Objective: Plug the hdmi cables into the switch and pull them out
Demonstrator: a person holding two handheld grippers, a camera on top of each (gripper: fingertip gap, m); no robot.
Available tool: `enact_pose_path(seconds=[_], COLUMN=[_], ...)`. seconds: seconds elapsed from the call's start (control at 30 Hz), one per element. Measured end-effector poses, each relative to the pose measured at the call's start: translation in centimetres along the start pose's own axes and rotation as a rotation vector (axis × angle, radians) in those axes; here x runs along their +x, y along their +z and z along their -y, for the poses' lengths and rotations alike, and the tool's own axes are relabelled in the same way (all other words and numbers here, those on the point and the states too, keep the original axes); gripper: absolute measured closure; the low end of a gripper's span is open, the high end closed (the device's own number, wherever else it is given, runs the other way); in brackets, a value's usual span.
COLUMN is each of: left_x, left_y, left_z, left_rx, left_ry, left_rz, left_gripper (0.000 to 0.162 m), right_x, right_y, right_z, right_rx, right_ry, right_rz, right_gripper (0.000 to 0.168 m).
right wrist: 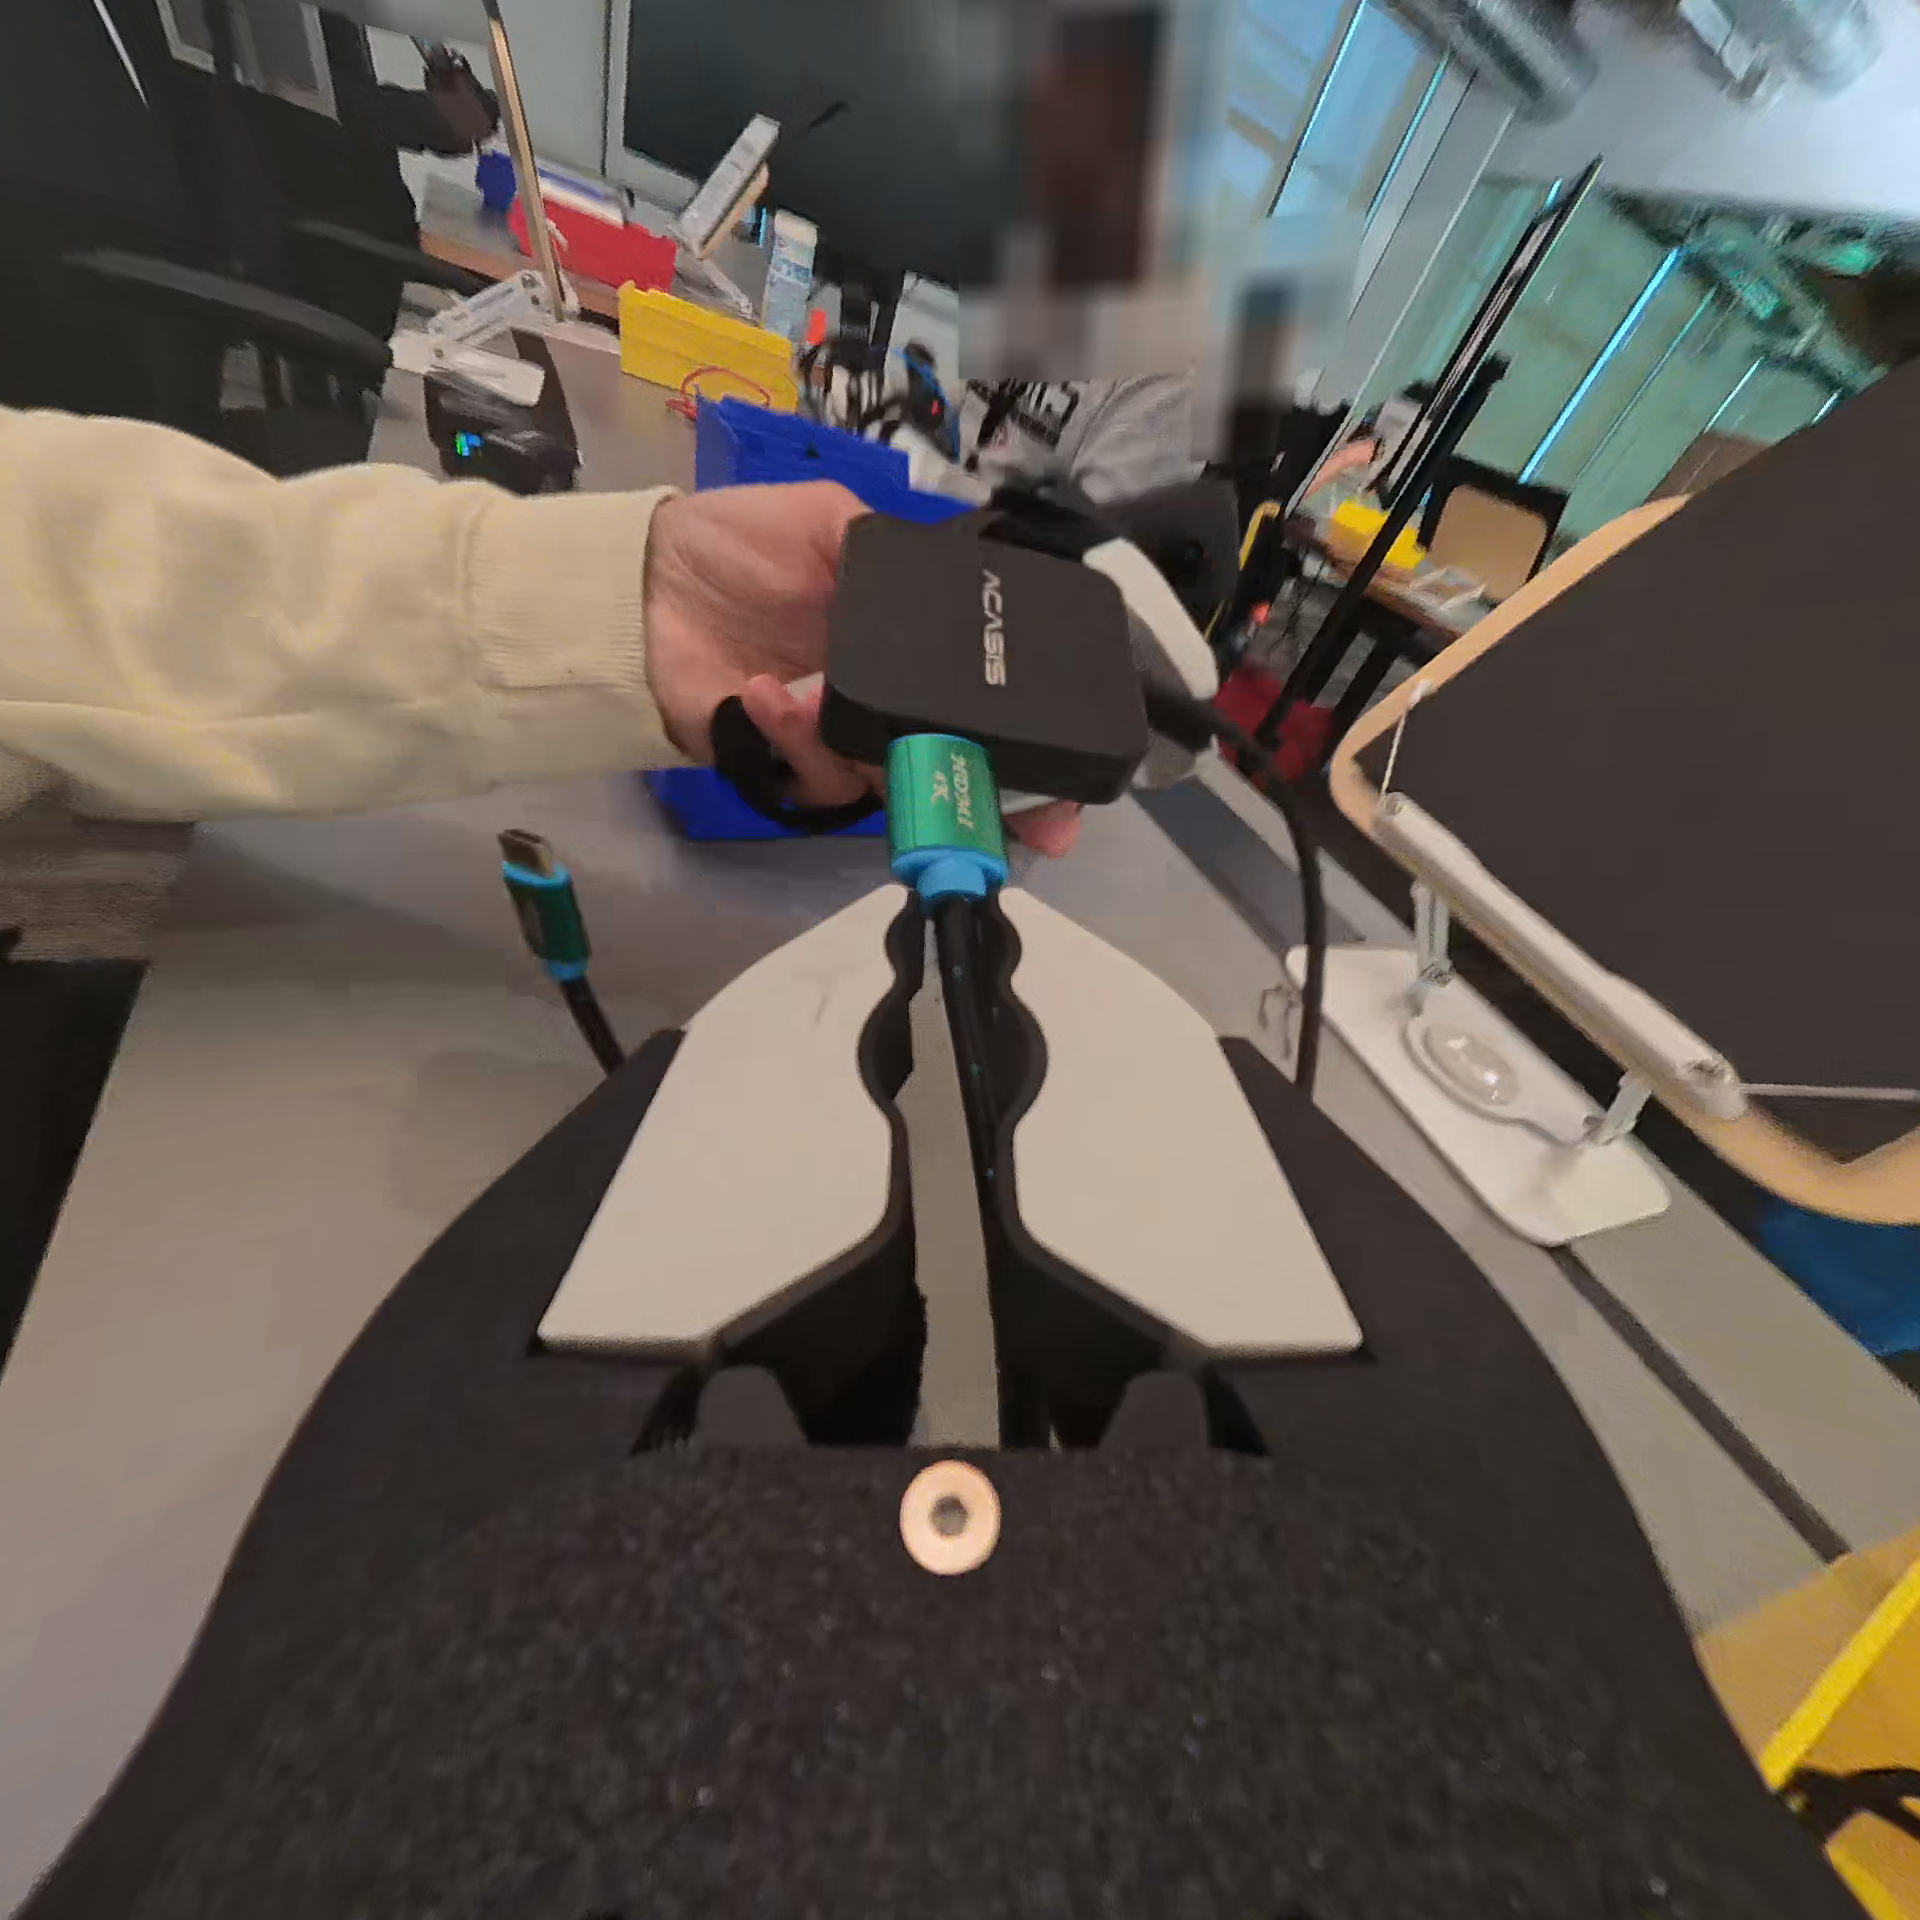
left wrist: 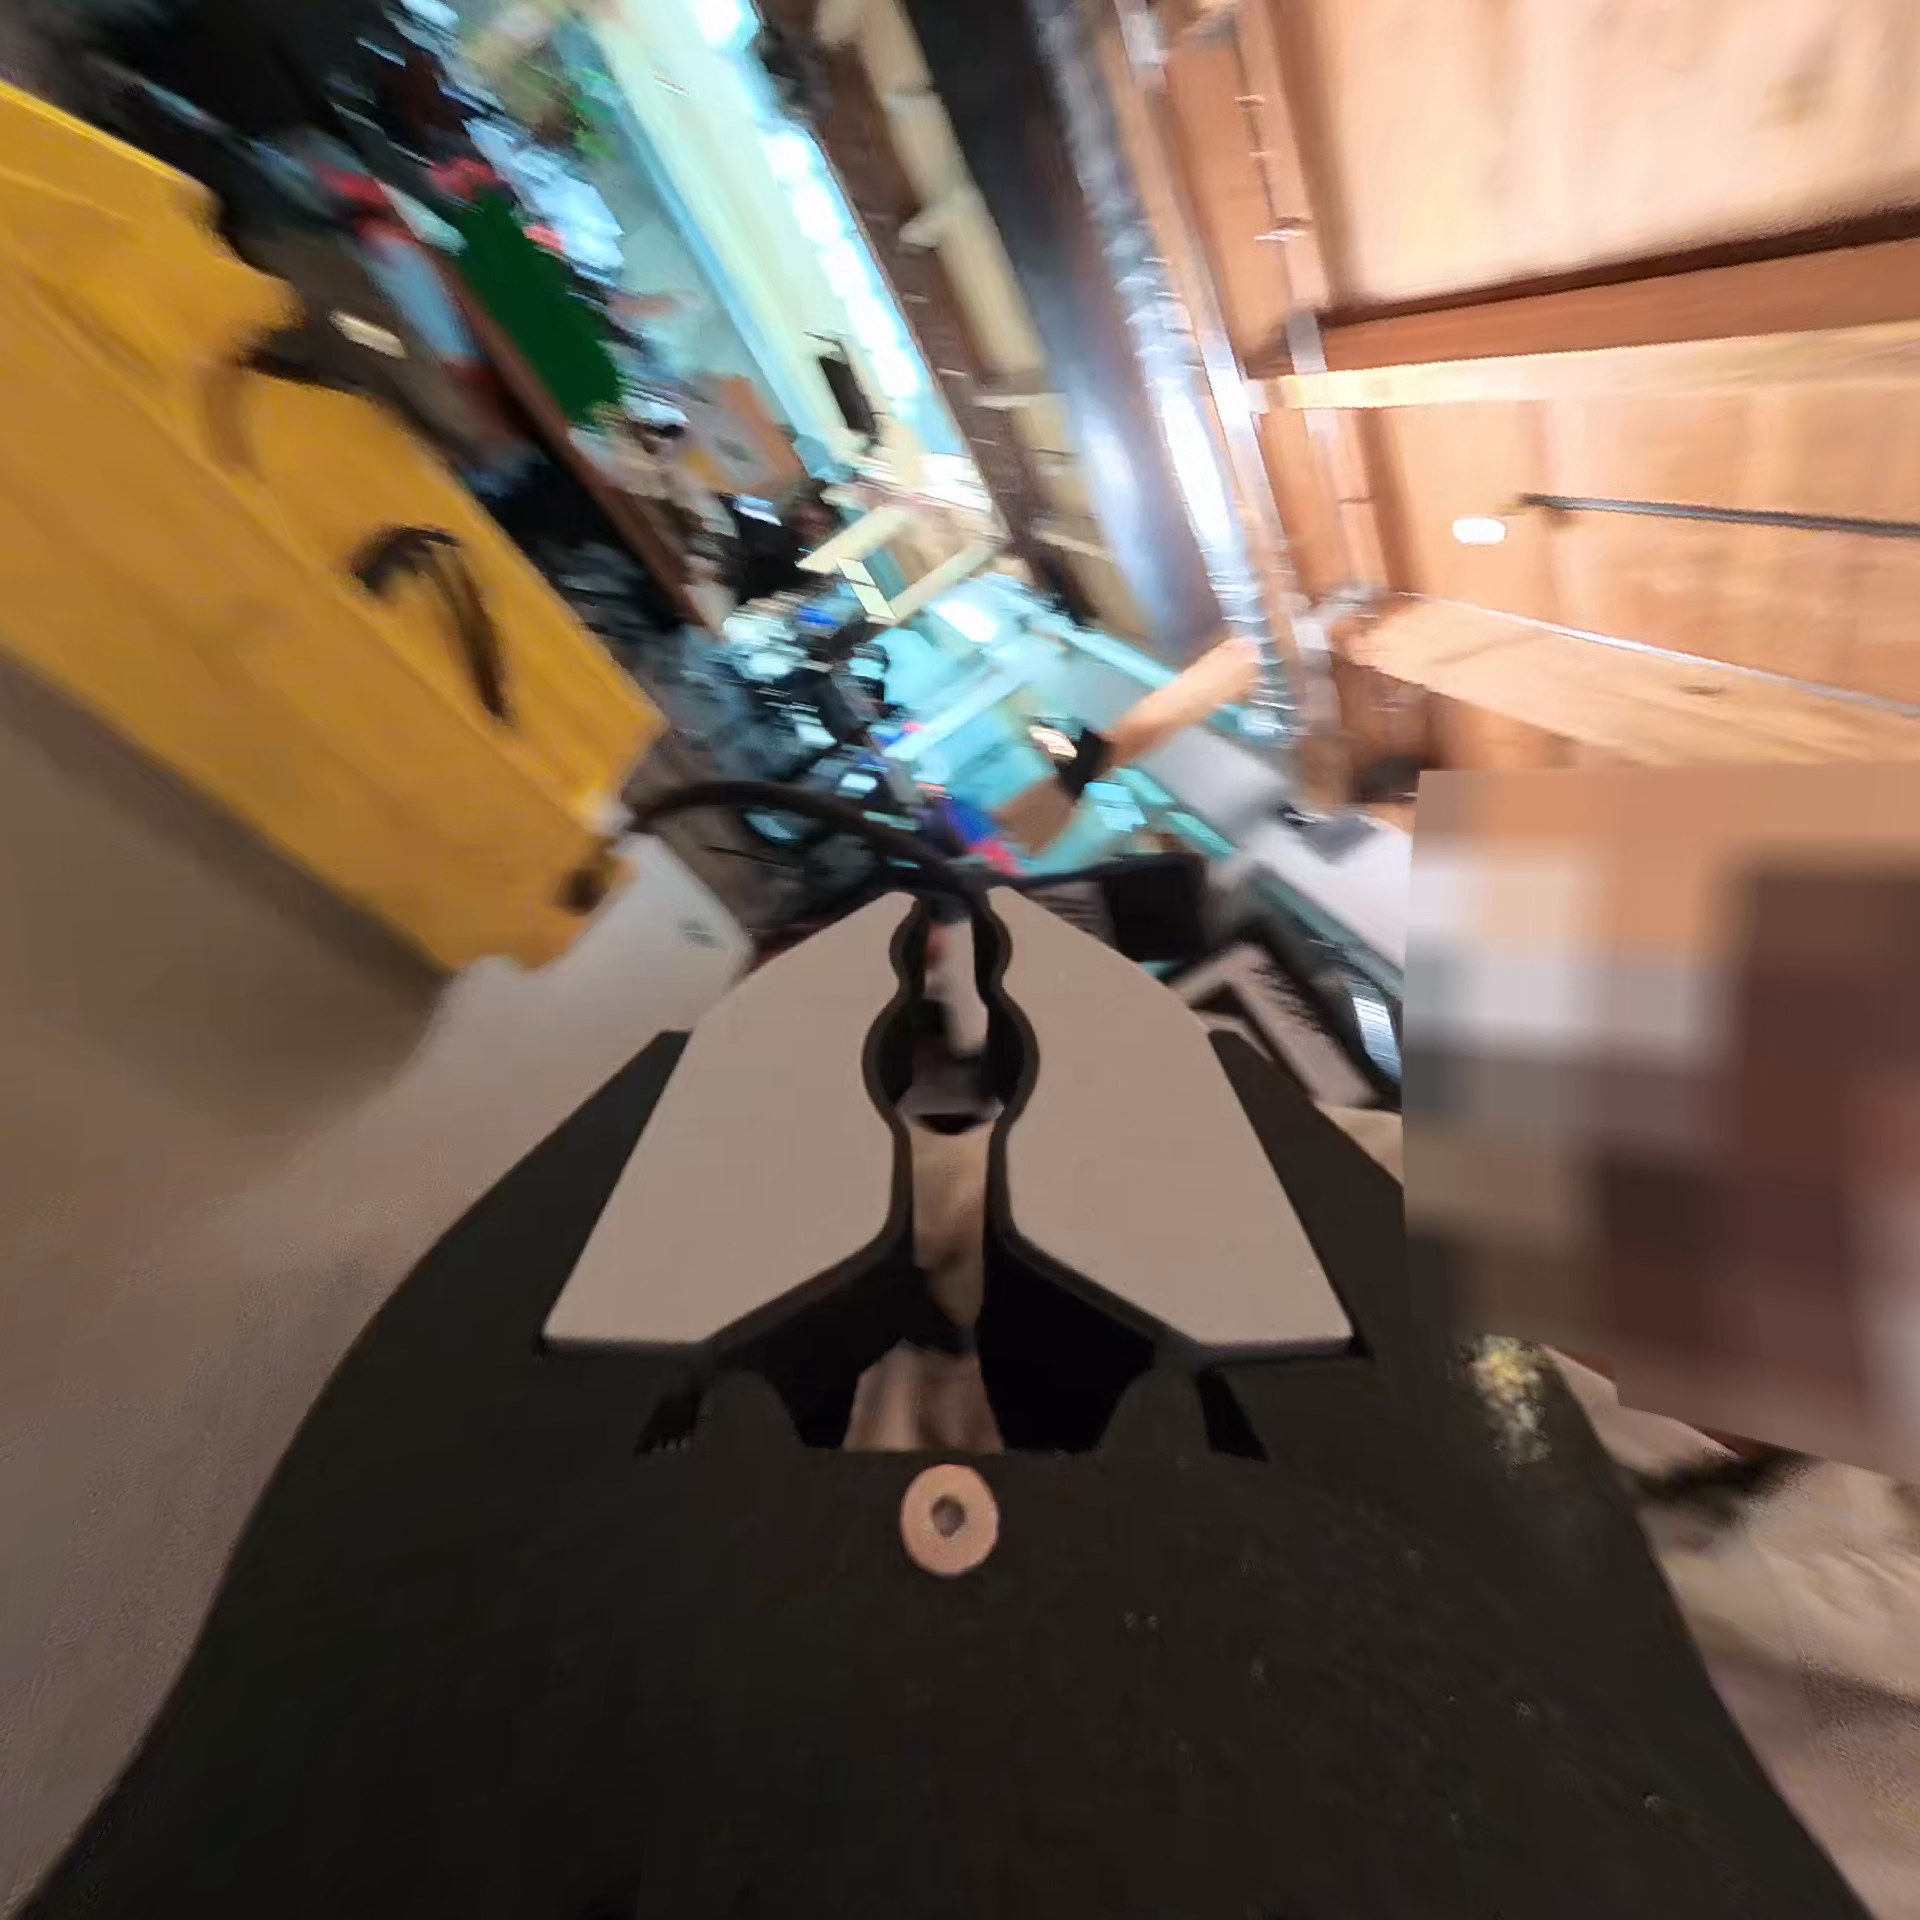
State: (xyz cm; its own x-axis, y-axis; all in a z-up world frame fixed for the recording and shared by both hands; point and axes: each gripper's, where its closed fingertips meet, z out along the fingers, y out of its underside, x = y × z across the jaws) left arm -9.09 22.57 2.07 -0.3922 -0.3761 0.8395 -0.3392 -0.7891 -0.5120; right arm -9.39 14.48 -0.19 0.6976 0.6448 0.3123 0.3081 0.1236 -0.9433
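Grey worktable [right wrist: 312, 1091], cluttered office behind: one HDMI plug seated in the switch.

Right gripper [right wrist: 951, 935] is clamping the braided cable just behind the green plug [right wrist: 943, 805], which is sitting in the black switch [right wrist: 977, 644]; left gripper [left wrist: 951, 935], narrowed, is apparently holding the switch. Second plug [right wrist: 540, 904] is lying free on the table. Next move, judged: a straight pull or the second insertion.

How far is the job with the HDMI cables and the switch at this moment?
Done: one green HDMI plug sits in the black switch. In hand: the right hand-held gripper is shut on its cable just behind the plug; the left hand-held gripper holds the switch. Left: the second plug is loose, then pulling them out.
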Motion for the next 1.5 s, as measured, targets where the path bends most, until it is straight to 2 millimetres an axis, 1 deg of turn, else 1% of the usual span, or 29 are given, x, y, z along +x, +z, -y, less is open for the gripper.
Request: enact_pose_path(seconds=[0.03,0.07,0.13,0.17,0.2,0.23,0.27,0.33,0.37,0.4,0.47,0.5,0.6,0.63,0.7,0.73,0.77,0.83,0.87,0.97,1.0,1.03,1.07,1.13,1.23,1.27,1.33,1.43,1.5], left_x=[-1.2,-1.7,-1.9,-1.7,-1.3,-0.6,0.1,1.1,1.6,2.1,2.9,3.0,2.0,1.6,1.1,0.9,0.6,0.0,-0.2,-1.2,-1.4,-1.5,-1.4,-1.6,-1.5,-1.6,-1.8,-2.4,-2.5], left_y=[-1.2,-2.4,-4.7,-6.0,-7.1,-7.9,-8.6,-9.3,-9.4,-9.1,-7.6,-6.8,-4.1,-3.4,-2.4,-1.8,-1.2,-0.5,-0.5,-0.7,-0.7,-0.9,-1.0,-1.2,-1.3,-1.4,-1.9,-3.1,-3.4], left_z=[0.6,1.2,2.6,3.3,3.9,4.2,4.3,3.8,3.4,3.0,1.5,0.3,-3.3,-4.0,-4.6,-4.9,-5.4,-5.6,-5.4,-5.0,-5.0,-4.9,-4.9,-5.0,-5.0,-5.0,-4.7,-4.3,-4.4], left_rx=[0.027,0.054,0.109,0.128,0.139,0.139,0.115,0.028,-0.003,-0.009,-0.022,-0.06,-0.21,-0.256,-0.322,-0.356,-0.39,-0.44,-0.466,-0.564,-0.58,-0.581,-0.586,-0.635,-0.628,-0.628,-0.638,-0.677,-0.679], left_ry=[0.034,0.062,0.115,0.166,0.241,0.333,0.44,0.687,0.82,0.955,1.208,1.284,1.443,1.534,1.742,1.82,1.864,1.919,1.962,2.048,2.06,2.083,2.116,2.162,2.199,2.186,2.146,2.11,2.12], left_rz=[0.087,0.14,0.238,0.307,0.384,0.466,0.559,0.757,0.832,0.875,0.896,0.91,0.973,1.015,1.129,1.163,1.173,1.209,1.24,1.302,1.315,1.334,1.356,1.387,1.426,1.435,1.467,1.525,1.522], left_gripper=[0.155,0.154,0.15,0.148,0.15,0.156,0.157,0.156,0.151,0.139,0.107,0.103,0.111,0.112,0.113,0.119,0.121,0.119,0.116,0.117,0.12,0.132,0.148,0.149,0.149,0.149,0.149,0.149,0.149], right_x=[0.0,0.0,0.1,0.3,0.5,0.7,0.8,1.0,1.0,1.1,1.2,1.2,1.4,1.4,1.5,1.5,1.5,1.0,0.7,0.0,-0.3,-0.6,-0.8,-1.0,-1.3,-1.4,-1.7,-1.2,-0.6], right_y=[0.0,0.0,0.1,0.2,0.3,0.4,0.5,0.7,0.8,0.8,0.9,1.0,1.1,1.2,1.2,1.1,1.1,1.1,1.2,1.3,1.3,1.4,1.4,1.4,1.5,1.5,1.5,0.8,0.3], right_z=[-0.3,-0.7,-1.7,-2.2,-2.6,-2.9,-3.1,-3.4,-3.4,-3.5,-3.5,-3.5,-3.7,-3.7,-3.6,-3.6,-3.7,-3.4,-3.2,-2.5,-2.2,-2.0,-2.1,-2.4,-2.5,-2.4,-1.9,-0.2,0.4], right_rx=[-0.034,-0.071,-0.162,-0.205,-0.234,-0.254,-0.271,-0.29,-0.296,-0.304,-0.311,-0.317,-0.343,-0.348,-0.358,-0.368,-0.378,-0.386,-0.382,-0.377,-0.373,-0.37,-0.385,-0.404,-0.399,-0.39,-0.37,-0.276,-0.241], right_ry=[0.013,0.028,0.055,0.061,0.062,0.063,0.067,0.075,0.074,0.075,0.082,0.091,0.124,0.132,0.144,0.15,0.158,0.183,0.194,0.219,0.228,0.236,0.241,0.23,0.236,0.246,0.262,0.24,0.209], right_rz=[0.005,-0.001,-0.013,-0.026,-0.043,-0.058,-0.071,-0.084,-0.085,-0.089,-0.094,-0.098,-0.116,-0.123,-0.141,-0.154,-0.157,-0.144,-0.134,-0.105,-0.088,-0.073,-0.063,-0.061,-0.055,-0.046,-0.034,-0.074,-0.097], right_gripper=[0.158,0.158,0.158,0.158,0.158,0.158,0.158,0.158,0.158,0.158,0.158,0.158,0.158,0.158,0.158,0.158,0.158,0.158,0.158,0.158,0.158,0.158,0.158,0.158,0.157,0.155,0.143,0.127,0.127])
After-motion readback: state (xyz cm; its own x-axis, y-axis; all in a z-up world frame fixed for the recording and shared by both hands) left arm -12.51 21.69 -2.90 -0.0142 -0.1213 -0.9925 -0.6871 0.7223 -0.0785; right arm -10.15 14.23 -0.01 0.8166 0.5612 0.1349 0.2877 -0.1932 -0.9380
